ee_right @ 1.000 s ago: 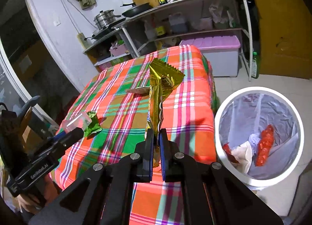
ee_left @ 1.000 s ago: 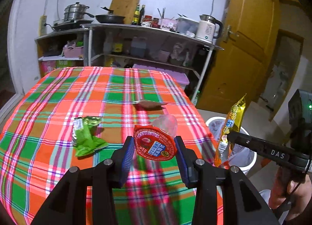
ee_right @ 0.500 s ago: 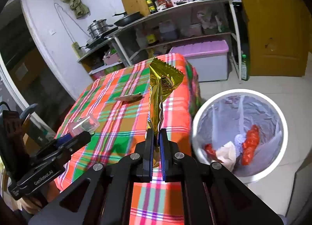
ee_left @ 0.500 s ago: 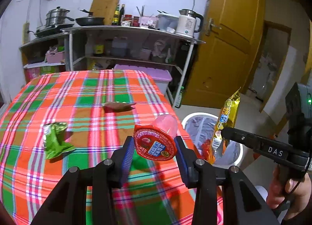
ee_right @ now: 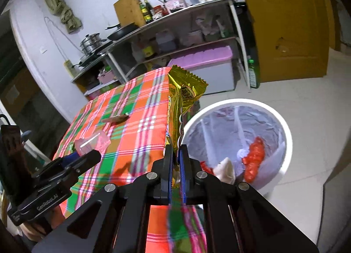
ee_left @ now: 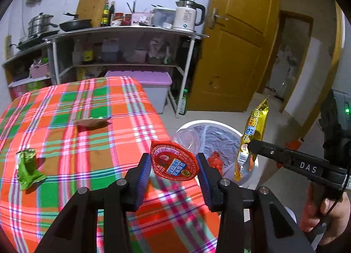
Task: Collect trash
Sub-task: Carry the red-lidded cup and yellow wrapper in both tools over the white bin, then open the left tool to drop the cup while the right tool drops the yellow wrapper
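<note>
My left gripper [ee_left: 174, 165] is shut on a clear jelly cup [ee_left: 173, 160] with a red foil lid, held over the table's right edge. The cup [ee_right: 92, 144] shows at the left of the right wrist view. My right gripper [ee_right: 175, 156] is shut on a gold snack wrapper [ee_right: 182, 103] that stands upright beside the bin. That wrapper [ee_left: 252, 139] hangs over the white trash bin [ee_left: 232, 128] in the left wrist view. The bin [ee_right: 283, 125] holds a clear liner with red and white scraps. A green wrapper [ee_left: 27, 168] and a brown wrapper [ee_left: 91, 121] lie on the plaid tablecloth [ee_left: 65, 143].
A metal shelf rack [ee_left: 122, 33] with pans, bottles and a kettle stands behind the table. A purple-lidded storage box [ee_left: 151, 86] and a green bottle [ee_left: 183, 103] sit on the floor near a yellow door [ee_left: 237, 55]. A person's hand [ee_left: 324, 213] holds the right gripper.
Both grippers have swung right, from over the table toward the bin, still holding the cup and the gold wrapper. The bin now fills more of both views.
</note>
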The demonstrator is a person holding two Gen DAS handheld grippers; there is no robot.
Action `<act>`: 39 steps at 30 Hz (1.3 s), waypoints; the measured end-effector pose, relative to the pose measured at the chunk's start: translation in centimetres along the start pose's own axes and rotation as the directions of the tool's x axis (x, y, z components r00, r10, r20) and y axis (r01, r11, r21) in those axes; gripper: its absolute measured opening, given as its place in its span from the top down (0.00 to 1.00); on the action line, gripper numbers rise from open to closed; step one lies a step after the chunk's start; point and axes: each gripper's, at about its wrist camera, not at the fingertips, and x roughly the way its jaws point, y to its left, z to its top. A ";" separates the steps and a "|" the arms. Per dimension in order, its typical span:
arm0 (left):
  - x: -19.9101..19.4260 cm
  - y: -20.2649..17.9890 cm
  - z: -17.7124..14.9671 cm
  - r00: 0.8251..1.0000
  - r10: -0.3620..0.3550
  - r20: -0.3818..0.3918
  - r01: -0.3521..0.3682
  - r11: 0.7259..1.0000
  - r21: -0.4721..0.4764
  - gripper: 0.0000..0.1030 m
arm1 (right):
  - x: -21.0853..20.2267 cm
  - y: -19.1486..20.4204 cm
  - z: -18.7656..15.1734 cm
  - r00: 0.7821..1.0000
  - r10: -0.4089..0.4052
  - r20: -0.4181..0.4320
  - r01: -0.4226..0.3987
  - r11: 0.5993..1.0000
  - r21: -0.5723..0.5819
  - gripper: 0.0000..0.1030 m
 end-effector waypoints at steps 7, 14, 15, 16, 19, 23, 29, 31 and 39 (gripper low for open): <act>1.9 -1.9 0.2 0.999 -0.026 -0.025 0.026 0.999 0.026 0.59 | -0.2 -2.2 0.2 1.000 -0.019 0.003 0.019 0.999 0.035 0.94; 4.0 -3.2 0.2 0.997 -0.048 -0.054 0.050 0.998 0.039 0.59 | 0.3 -4.3 0.2 0.999 -0.038 -0.004 0.038 0.997 0.064 0.94; 4.3 -3.5 0.2 0.997 -0.051 -0.058 0.053 0.998 0.044 0.59 | 0.4 -4.7 0.2 0.999 -0.041 -0.007 0.041 0.997 0.068 0.94; 4.5 -3.6 0.2 0.997 -0.053 -0.061 0.056 0.997 0.046 0.59 | 0.5 -4.9 0.2 0.999 -0.043 -0.009 0.043 0.997 0.071 0.94; 5.4 -4.2 0.3 0.995 -0.063 -0.070 0.067 0.996 0.053 0.59 | 0.9 -5.6 0.2 0.999 -0.050 -0.017 0.051 0.995 0.082 0.94; 6.4 -4.7 0.4 0.994 -0.072 -0.081 0.077 0.995 0.059 0.59 | 1.5 -6.4 0.2 0.998 -0.058 -0.032 0.061 0.993 0.098 0.94; 7.5 -5.2 0.4 0.992 -0.076 -0.097 0.082 0.995 0.062 0.59 | 2.8 -7.5 -0.2 0.995 -0.073 -0.069 0.081 0.990 0.114 0.94; 7.8 -5.4 0.4 0.992 -0.077 -0.103 0.084 0.994 0.063 0.59 | 3.2 -7.8 -0.3 0.994 -0.078 -0.080 0.087 0.989 0.115 0.94; 9.9 -6.0 0.3 0.987 -0.084 -0.139 0.093 0.994 0.062 0.59 | 4.8 -9.5 -0.7 0.989 -0.085 -0.121 0.102 0.985 0.140 0.94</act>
